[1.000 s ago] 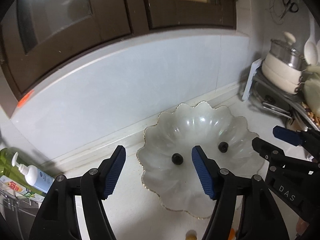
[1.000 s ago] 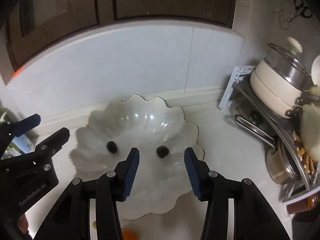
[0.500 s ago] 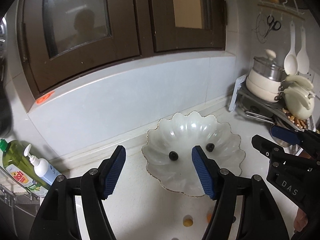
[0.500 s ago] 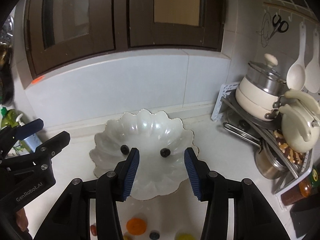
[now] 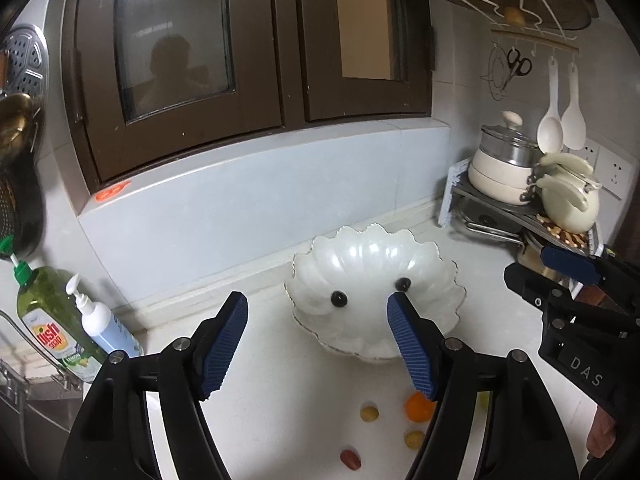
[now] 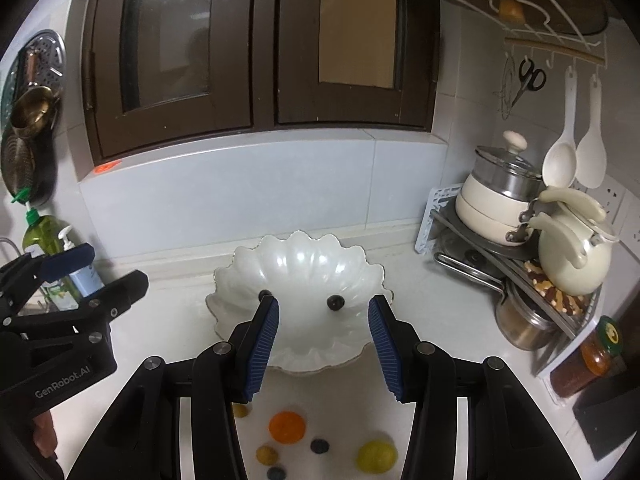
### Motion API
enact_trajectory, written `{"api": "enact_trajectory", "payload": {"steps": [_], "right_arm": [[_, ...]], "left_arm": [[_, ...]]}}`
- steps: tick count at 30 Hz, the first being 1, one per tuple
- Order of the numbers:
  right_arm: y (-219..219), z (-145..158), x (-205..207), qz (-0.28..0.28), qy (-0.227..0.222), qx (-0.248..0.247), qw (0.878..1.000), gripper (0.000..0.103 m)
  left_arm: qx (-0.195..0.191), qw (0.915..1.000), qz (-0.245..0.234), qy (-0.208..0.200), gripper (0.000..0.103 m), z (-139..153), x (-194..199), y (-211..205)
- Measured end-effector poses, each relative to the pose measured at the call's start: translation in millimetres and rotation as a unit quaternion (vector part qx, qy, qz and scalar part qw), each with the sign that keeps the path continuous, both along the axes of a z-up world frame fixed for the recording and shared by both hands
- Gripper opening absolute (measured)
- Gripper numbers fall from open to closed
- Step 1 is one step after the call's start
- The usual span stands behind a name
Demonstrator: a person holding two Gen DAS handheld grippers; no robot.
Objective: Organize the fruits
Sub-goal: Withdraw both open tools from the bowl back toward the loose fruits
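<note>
A white scalloped bowl (image 5: 436, 280) (image 6: 300, 264) stands on the counter near the back wall with two dark blueberries (image 5: 339, 299) (image 6: 335, 302) in it. My left gripper (image 5: 318, 344) is open and empty, held above the counter in front of the bowl. My right gripper (image 6: 323, 344) is open and empty too, beside it on the right. Loose fruit lies on the counter under the grippers: an orange one (image 6: 287, 427) (image 5: 416, 407), a yellow one (image 6: 376, 456), small yellow-brown ones (image 5: 369, 413) (image 6: 267, 455), blueberries (image 6: 320, 445), and a red one (image 5: 350, 458).
Dish soap bottles (image 5: 52, 320) stand at the left by a sink edge. A rack with a cream pot (image 6: 496, 200), a kettle (image 6: 572, 256) and a steel pan (image 6: 520, 316) fills the right. A jar (image 6: 596, 352) stands at the right front.
Both grippers have pulled back and up from the bowl. The bowl now looks smaller, and the loose fruit on the counter has come into view.
</note>
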State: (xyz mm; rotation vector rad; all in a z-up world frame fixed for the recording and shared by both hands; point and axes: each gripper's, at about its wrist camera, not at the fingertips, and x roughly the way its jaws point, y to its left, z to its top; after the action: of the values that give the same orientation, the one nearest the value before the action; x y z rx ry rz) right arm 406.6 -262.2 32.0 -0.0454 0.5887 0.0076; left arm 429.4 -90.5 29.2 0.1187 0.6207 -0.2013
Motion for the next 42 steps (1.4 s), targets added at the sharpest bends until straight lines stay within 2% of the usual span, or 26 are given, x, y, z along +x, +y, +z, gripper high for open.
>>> {"api": "enact_trajectory", "payload": {"steps": [6,15,42], "right_arm": [[7,-2,-21,0.006,-0.010,-0.006,1.000,0.048],[9,-13,-44,0.009,0.001,0.007,1.000,0.048],[27,-81,-78,0.029,0.089,0.006,0.996,0.048]], "left_arm": [[0.001,1.0000,-0.009,0.003,0.072,-4,-18,5],[-0.006,1.0000,0.000,-0.003,0.072,-7,-47,14],[-0.010,0.9981,-0.001,0.061,0.072,-69,-87,35]]}}
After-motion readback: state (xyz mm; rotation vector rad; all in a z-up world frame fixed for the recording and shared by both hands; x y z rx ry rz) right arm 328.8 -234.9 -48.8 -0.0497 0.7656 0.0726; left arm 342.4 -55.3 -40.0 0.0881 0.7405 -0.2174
